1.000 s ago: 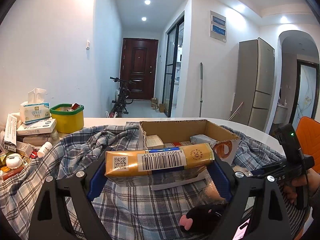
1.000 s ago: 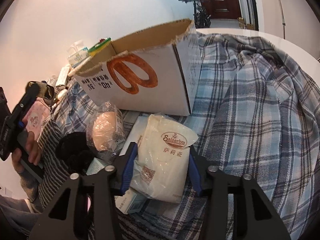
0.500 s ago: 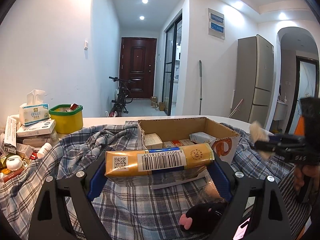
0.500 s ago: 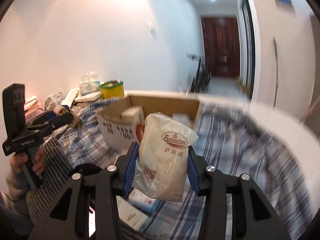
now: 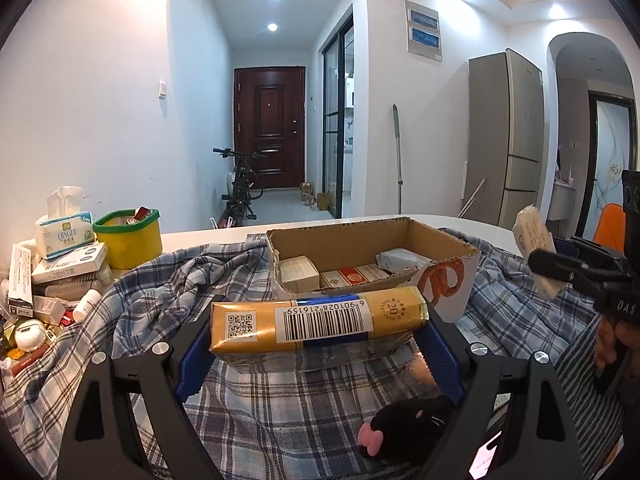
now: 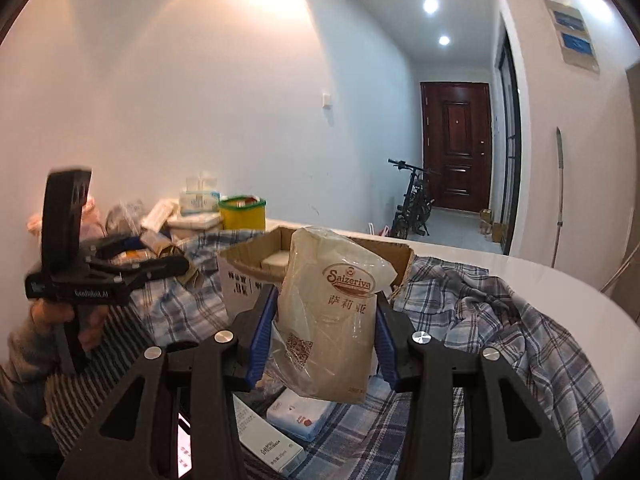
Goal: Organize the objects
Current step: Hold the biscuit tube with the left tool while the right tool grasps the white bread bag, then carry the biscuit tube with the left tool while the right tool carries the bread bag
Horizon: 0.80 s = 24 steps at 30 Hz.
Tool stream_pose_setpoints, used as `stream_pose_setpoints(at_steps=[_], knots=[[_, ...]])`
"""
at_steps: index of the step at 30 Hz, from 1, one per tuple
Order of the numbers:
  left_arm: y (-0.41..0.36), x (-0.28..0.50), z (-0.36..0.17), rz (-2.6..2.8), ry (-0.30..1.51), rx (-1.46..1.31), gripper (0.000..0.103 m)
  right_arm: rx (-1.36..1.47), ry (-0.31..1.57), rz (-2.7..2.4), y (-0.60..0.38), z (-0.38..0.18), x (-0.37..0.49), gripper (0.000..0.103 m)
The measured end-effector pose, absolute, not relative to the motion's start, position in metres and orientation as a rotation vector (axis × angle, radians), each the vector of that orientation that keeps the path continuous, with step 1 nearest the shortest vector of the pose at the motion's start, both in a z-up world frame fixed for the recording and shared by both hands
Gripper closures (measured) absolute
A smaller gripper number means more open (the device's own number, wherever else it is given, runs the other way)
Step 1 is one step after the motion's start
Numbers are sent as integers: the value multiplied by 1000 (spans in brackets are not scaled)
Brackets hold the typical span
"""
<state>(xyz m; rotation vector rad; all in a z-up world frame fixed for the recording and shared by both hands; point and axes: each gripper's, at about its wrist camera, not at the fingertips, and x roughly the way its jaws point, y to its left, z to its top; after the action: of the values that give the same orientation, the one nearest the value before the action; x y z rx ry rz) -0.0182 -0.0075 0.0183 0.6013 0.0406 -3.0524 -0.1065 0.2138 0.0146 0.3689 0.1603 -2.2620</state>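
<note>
Saizeriya pouch [image 6: 334,312], clamped upright in R gripper [image 6: 324,344], hangs above plaid cloth [image 6: 500,320], near side of cardboard box [image 6: 256,258]; carry over rim, lower w/o tilting, then release. L gripper [image 5: 316,344] grips gold carton [image 5: 318,318] endwise, just short of box. Vs 1 s ago: pouch lifted off cloth, now level w/ box rim.
</note>
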Motion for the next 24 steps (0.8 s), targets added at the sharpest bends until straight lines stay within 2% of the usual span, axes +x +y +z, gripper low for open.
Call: stream_pose_setpoints(at_steps=[4, 24], knots=[[-7, -21, 17, -3053, 32, 608, 12, 369, 227, -2256, 205, 9, -101, 59], [-6, -23, 16, -3051, 25, 611, 12, 399, 215, -2263, 207, 5, -106, 59]])
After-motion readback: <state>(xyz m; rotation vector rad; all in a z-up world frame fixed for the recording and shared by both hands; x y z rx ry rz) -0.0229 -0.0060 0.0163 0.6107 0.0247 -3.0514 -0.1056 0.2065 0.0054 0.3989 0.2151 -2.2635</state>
